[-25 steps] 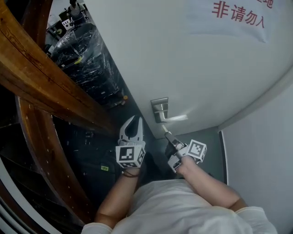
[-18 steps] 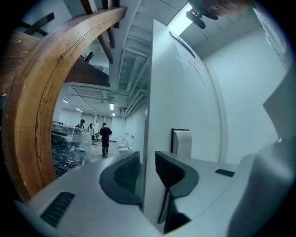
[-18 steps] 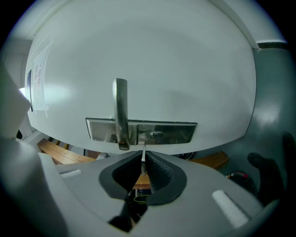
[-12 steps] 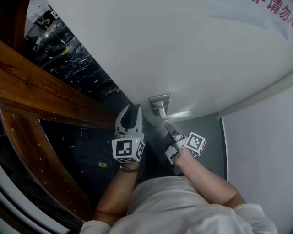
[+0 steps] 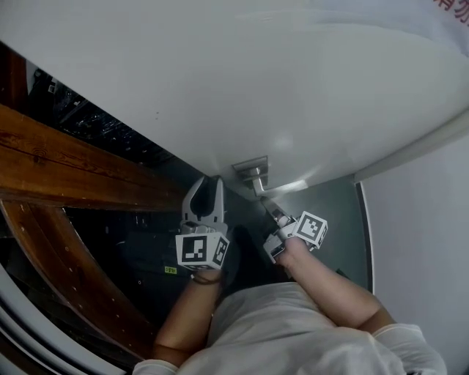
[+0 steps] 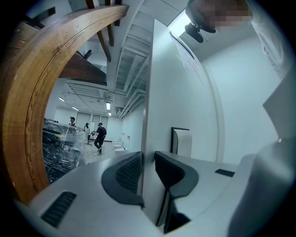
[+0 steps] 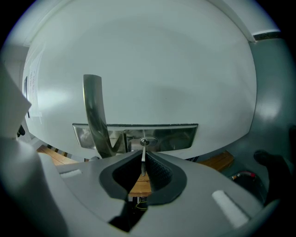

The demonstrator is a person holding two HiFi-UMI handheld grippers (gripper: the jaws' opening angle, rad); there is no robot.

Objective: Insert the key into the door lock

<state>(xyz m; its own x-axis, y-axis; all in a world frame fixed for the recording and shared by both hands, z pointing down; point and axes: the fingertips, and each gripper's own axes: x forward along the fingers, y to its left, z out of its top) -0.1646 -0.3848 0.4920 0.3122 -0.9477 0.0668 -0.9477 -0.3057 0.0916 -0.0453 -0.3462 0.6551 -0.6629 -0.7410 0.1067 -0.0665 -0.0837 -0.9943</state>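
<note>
The right gripper (image 7: 144, 159) pinched the key (image 7: 143, 150) between closed jaws, its tip apparently touching the lock (image 7: 146, 141), just beside the door handle (image 7: 95, 111). Left of that handle, the left gripper (image 6: 147, 169) clamped the door (image 6: 185, 102) by its edge.

Your carrier here: white door (image 5: 293, 88). Fixed on its face: steel lock plate (image 7: 178, 136), keyhole (image 7: 148, 141) near plate's middle, lever handle (image 7: 95, 111) just left of keyhole. Paper notice (image 5: 425, 15), red print, higher up. Beneath you: dark floor (image 5: 132, 242).
</note>
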